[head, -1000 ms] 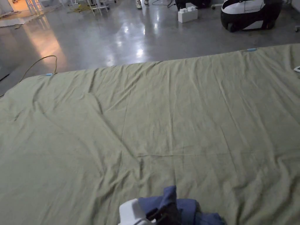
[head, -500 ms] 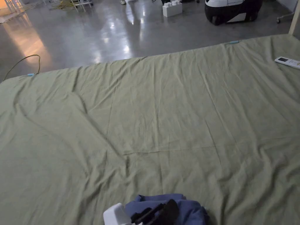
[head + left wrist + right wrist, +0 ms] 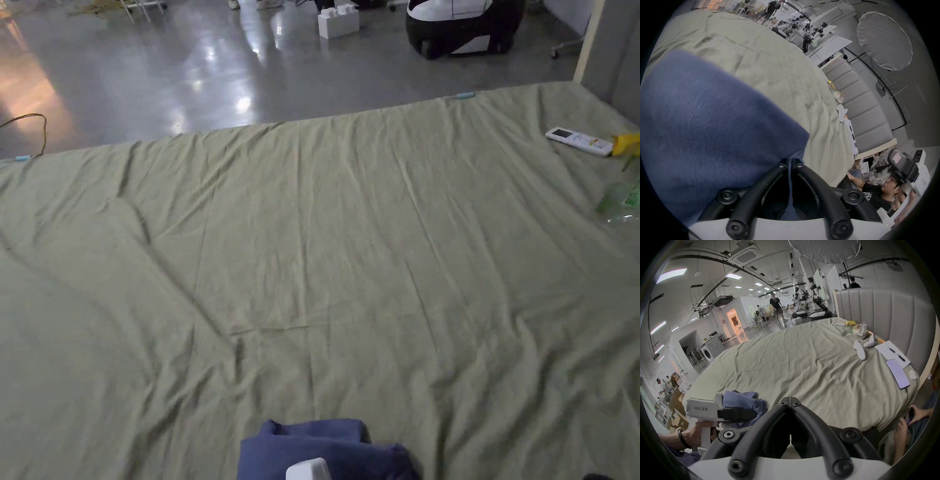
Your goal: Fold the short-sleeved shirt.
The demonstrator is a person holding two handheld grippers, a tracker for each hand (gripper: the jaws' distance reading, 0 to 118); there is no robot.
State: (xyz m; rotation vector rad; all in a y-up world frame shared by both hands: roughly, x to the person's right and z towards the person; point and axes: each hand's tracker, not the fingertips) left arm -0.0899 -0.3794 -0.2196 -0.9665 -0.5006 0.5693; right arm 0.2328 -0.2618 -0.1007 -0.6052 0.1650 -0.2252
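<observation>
blue shirt [image 3: 325,444], seemingly plain; green sheet [image 3: 350,250].

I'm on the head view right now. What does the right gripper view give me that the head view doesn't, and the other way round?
Right gripper view: the right gripper with jaws closed on nothing, the hand holding the left gripper, a phone and two white controllers near the headboard.
Head view: the bare middle of the bed seen from above, and a clip on the sheet's far edge.
Both: the green sheet, the bunched blue shirt at the near edge, and the white remote.
</observation>
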